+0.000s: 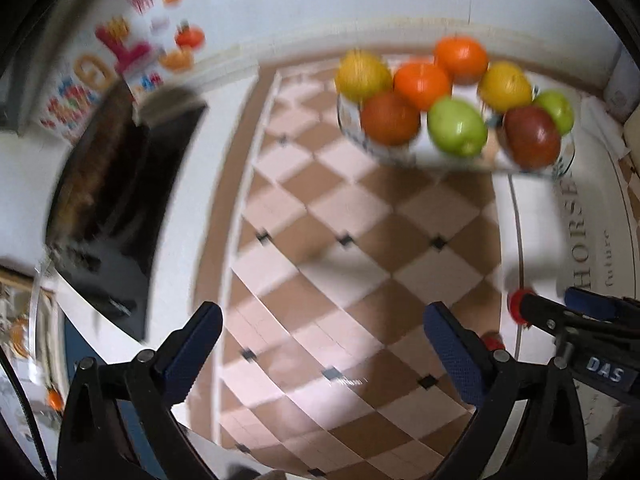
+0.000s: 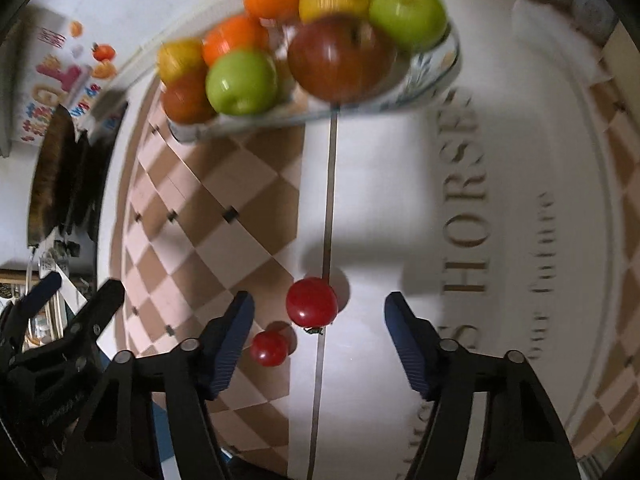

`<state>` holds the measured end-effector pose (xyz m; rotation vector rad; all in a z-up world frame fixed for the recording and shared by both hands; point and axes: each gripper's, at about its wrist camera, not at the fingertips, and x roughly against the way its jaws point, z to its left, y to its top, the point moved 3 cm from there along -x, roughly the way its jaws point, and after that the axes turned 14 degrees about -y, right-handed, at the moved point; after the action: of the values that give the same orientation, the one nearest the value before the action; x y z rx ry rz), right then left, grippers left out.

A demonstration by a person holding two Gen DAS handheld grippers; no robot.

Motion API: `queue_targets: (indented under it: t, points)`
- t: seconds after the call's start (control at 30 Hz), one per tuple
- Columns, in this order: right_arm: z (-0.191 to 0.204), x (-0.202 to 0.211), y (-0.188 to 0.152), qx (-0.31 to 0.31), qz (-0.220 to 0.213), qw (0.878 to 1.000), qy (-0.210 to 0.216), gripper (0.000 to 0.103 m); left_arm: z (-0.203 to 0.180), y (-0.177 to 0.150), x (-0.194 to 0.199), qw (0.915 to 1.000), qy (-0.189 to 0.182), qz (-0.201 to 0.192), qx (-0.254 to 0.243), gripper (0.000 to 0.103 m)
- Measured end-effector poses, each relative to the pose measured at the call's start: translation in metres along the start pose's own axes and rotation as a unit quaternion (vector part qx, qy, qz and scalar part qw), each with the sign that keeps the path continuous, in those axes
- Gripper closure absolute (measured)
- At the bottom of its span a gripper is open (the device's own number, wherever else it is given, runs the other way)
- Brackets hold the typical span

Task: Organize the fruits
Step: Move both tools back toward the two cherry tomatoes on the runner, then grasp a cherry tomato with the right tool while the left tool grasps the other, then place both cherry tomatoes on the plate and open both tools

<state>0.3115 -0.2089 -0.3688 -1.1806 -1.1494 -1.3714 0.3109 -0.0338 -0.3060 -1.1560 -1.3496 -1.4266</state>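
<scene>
Red tomatoes [image 2: 311,301] between right gripper [image 2: 318,354] fingers, untouched

You are seeing "HORSE" lettered large on the white tablecloth [image 2: 460,208], with a smaller, blurred word beside it reading roughly "future". The right gripper [image 1: 600,336] is showing a "DAS" label.

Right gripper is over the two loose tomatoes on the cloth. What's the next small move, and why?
Probably lower the right gripper a little further, centred on the larger tomato, before closing. Its jaws stand open with that tomato between them, pads not touching it. The smaller tomato lies close by the left pad, so centring should avoid nudging it. The fruit bowl is beyond.
</scene>
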Motion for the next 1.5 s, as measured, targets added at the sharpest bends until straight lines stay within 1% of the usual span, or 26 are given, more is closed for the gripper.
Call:
queue_targets:
  t: [0.03, 0.07, 0.1, 0.13, 0.17, 0.2, 0.3, 0.33, 0.4, 0.47, 0.53, 0.63, 0.67, 0.73, 0.77, 0.8, 0.83, 0.87, 0.93, 1.0, 1.03, 1.13, 1.27, 1.4, 1.47, 1.5]
  points:
    - [0.003, -0.007, -0.001, 0.004, 0.003, 1.000, 0.001, 0.041, 0.001, -0.002, -0.004, 0.9999, -0.007, 0.006, 0.006, 0.000]
    - [0.006, -0.011, -0.002, 0.010, 0.004, 1.000, 0.001, 0.048, 0.002, -0.003, -0.008, 0.9997, -0.015, 0.013, 0.012, 0.000]
    - [0.009, -0.015, -0.004, 0.016, 0.003, 1.000, 0.000, 0.049, 0.003, -0.005, -0.012, 0.9994, -0.022, 0.018, 0.018, 0.000]
    - [0.011, -0.015, -0.004, 0.022, -0.010, 1.000, -0.006, 0.054, 0.004, -0.006, -0.015, 0.9990, -0.030, 0.023, 0.022, 0.000]
    - [0.014, -0.016, -0.005, 0.031, -0.018, 0.999, -0.009, 0.065, 0.003, -0.007, -0.017, 0.9986, -0.039, 0.026, 0.025, 0.000]
    - [0.016, -0.018, -0.005, 0.038, -0.019, 0.999, -0.010, 0.071, 0.003, -0.009, -0.019, 0.9980, -0.049, 0.030, 0.028, 0.000]
    - [0.016, -0.016, -0.007, 0.049, -0.037, 0.998, -0.020, 0.070, -0.004, -0.013, -0.027, 0.9928, -0.102, 0.051, 0.037, 0.000]
    - [0.013, -0.014, -0.008, 0.050, -0.043, 0.998, -0.023, 0.070, -0.008, -0.015, -0.030, 0.9884, -0.133, 0.059, 0.042, 0.001]
    - [0.005, -0.007, -0.011, 0.048, -0.055, 0.997, -0.027, 0.071, -0.018, -0.019, -0.035, 0.9798, -0.181, 0.072, 0.046, 0.002]
    - [-0.007, 0.000, -0.013, 0.043, -0.063, 0.996, -0.036, 0.070, -0.032, -0.023, -0.041, 0.9732, -0.210, 0.086, 0.036, 0.010]
    - [-0.020, 0.003, -0.017, 0.034, -0.066, 0.996, -0.042, 0.070, -0.046, -0.027, -0.047, 0.9707, -0.216, 0.104, 0.017, 0.024]
    - [-0.035, 0.013, -0.014, 0.017, -0.066, 0.997, -0.044, 0.070, -0.071, -0.034, -0.056, 0.9670, -0.221, 0.125, -0.016, 0.034]
    - [-0.039, 0.013, -0.015, 0.011, -0.065, 0.997, -0.044, 0.070, -0.075, -0.035, -0.057, 0.9662, -0.223, 0.128, -0.022, 0.036]
    - [-0.047, 0.012, -0.016, -0.001, -0.062, 0.997, -0.044, 0.070, -0.087, -0.036, -0.061, 0.9647, -0.223, 0.134, -0.039, 0.046]
    - [-0.049, 0.012, -0.017, -0.005, -0.060, 0.997, -0.044, 0.070, -0.091, -0.037, -0.063, 0.9635, -0.226, 0.137, -0.044, 0.049]
    - [-0.051, 0.011, -0.017, -0.009, -0.059, 0.997, -0.044, 0.070, -0.094, -0.037, -0.063, 0.9636, -0.225, 0.136, -0.050, 0.051]
    - [-0.055, 0.011, -0.019, -0.012, -0.058, 0.997, -0.043, 0.070, -0.098, -0.035, -0.063, 0.9641, -0.224, 0.131, -0.057, 0.058]
    - [-0.058, 0.010, -0.021, -0.013, -0.057, 0.997, -0.044, 0.070, -0.101, -0.035, -0.063, 0.9638, -0.224, 0.131, -0.063, 0.061]
    - [-0.056, 0.009, -0.021, -0.015, -0.058, 0.997, -0.045, 0.070, -0.105, -0.033, -0.063, 0.9644, -0.221, 0.127, -0.069, 0.073]
    - [-0.059, 0.009, -0.022, -0.016, -0.058, 0.997, -0.046, 0.070, -0.109, -0.031, -0.064, 0.9645, -0.220, 0.126, -0.073, 0.078]
    - [-0.059, 0.009, -0.022, -0.017, -0.058, 0.997, -0.046, 0.070, -0.110, -0.030, -0.064, 0.9650, -0.219, 0.123, -0.077, 0.080]
    - [-0.060, 0.012, -0.021, -0.018, -0.062, 0.997, -0.045, 0.070, -0.112, -0.026, -0.065, 0.9655, -0.220, 0.119, -0.072, 0.081]
    - [-0.061, 0.021, -0.016, -0.022, -0.073, 0.996, -0.037, 0.070, -0.105, -0.015, -0.060, 0.9658, -0.232, 0.106, -0.047, 0.081]
    - [-0.060, 0.032, -0.003, -0.036, -0.087, 0.995, -0.014, 0.070, -0.093, 0.018, -0.040, 0.9645, -0.253, 0.075, -0.015, 0.081]
    - [-0.063, 0.039, 0.007, -0.053, -0.096, 0.994, 0.006, 0.070, -0.083, 0.041, -0.031, 0.9613, -0.269, 0.058, 0.004, 0.081]
    - [-0.065, 0.042, 0.012, -0.061, -0.097, 0.993, 0.016, 0.070, -0.076, 0.045, -0.028, 0.9600, -0.275, 0.052, 0.013, 0.081]
